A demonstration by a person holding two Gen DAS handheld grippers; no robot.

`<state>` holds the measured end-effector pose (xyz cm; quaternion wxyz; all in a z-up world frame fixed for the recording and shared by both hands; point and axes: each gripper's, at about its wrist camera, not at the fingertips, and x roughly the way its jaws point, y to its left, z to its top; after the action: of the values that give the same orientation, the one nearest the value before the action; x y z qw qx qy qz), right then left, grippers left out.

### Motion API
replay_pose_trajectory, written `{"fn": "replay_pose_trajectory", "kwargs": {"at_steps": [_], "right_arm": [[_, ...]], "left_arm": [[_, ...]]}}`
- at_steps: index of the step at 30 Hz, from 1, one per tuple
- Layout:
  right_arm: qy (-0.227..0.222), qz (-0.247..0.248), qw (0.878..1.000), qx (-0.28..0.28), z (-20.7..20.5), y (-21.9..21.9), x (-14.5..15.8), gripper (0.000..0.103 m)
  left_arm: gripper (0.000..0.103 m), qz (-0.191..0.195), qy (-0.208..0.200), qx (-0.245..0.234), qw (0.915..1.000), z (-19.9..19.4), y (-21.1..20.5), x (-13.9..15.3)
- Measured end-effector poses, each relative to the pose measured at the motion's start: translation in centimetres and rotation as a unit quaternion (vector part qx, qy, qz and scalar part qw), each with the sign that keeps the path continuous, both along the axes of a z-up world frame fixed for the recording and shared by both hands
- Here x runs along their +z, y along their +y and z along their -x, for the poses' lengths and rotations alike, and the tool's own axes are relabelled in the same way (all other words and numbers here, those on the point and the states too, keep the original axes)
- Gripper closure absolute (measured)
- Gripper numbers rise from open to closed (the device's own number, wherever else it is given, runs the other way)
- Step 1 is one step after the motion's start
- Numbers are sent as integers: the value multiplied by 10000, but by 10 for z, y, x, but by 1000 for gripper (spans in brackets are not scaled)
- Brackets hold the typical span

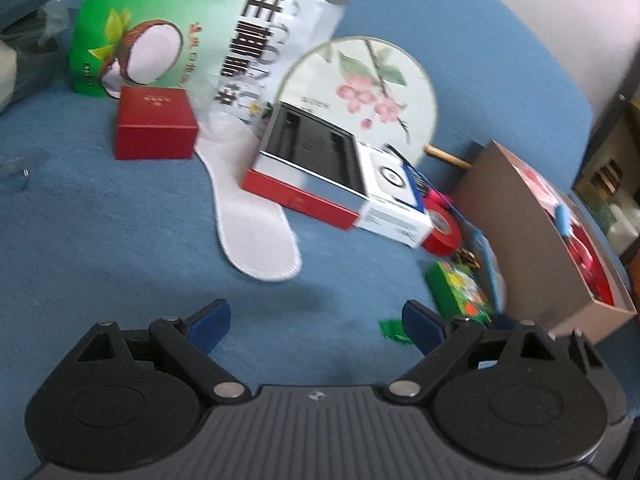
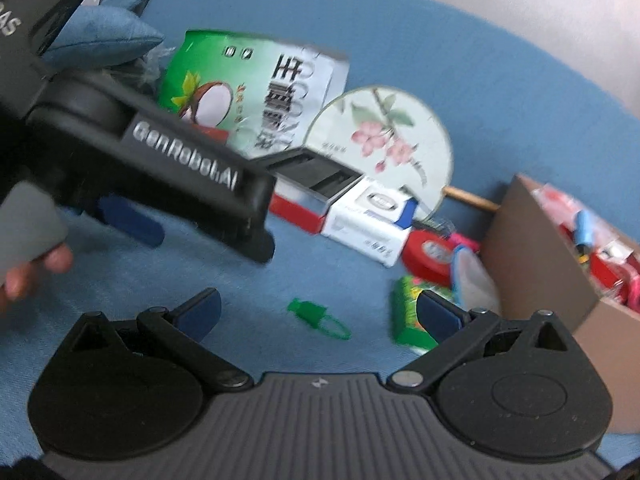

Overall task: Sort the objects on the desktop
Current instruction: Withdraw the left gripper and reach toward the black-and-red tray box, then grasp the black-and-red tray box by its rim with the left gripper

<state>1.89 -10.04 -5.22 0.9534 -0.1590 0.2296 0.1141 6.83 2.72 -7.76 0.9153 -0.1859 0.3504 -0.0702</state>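
Green clip [image 2: 316, 316] lies on blue bench [image 2: 320, 256], between the spread, empty fingers of right gripper [image 2: 318, 312]. Green box [image 2: 408, 316] at 3 o'clock of it, brown box [image 2: 532, 248] beyond. Left gripper [image 1: 316, 322] also spread, empty; insole [image 1: 256, 216] at its 12 o'clock.

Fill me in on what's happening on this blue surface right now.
A person holds a two-finger gripper in each hand over a cluttered blue surface. Both the left gripper and the right gripper are open and hold nothing. A coconut snack bag, a red box, a white insole, a floral round fan, a red tape roll and a small green tag lie loose. A brown cardboard box at the right already holds several items.
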Motion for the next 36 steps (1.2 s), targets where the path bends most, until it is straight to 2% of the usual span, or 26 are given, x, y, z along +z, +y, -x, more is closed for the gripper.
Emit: {"fn": "replay_pose_trajectory", "kwargs": {"at_steps": [3,6,11,15,20,21,27,31,33,35,36], "right_arm": [[179,-32,9998,22,-5,1,-4,3],[290,-173,9994,-27,-8,-3,-5,3],[188,-500,9986,-3,-22,-8,6,4],[312,-818,9962,5,-45,-9,10,18],[642,-1048,9924,17,-89,0,2,29],[662,-1098,9917,14,-97,2,2,35],[601,-1346,9890,102,-125,8,-4,39],[820,-1641,9830,0,-134,1,-11,42],[757,-1780,9811,-46,-136,-4,-10,42],[686,-1767,9819,-50,-136,-6,-9,42],[684,-1794,9814,-2,-136,-6,-10,46]], "left_arm": [[11,-129,-26,43,9999,-10,4,0],[14,-94,4,68,9999,-17,8,2],[19,-89,-243,-87,9996,-35,8,16],[24,-253,-463,-161,9985,-50,7,24],[36,-398,-365,-274,9982,-74,14,20],[37,-390,-366,-244,9983,-78,17,19],[46,-216,-314,-100,9992,-103,33,17],[48,-191,-139,-89,9997,-119,31,8],[48,-54,-125,15,9999,-121,33,7],[52,-89,-98,-10,9999,-120,31,9],[52,-104,-80,-89,9999,-117,29,10]]}}
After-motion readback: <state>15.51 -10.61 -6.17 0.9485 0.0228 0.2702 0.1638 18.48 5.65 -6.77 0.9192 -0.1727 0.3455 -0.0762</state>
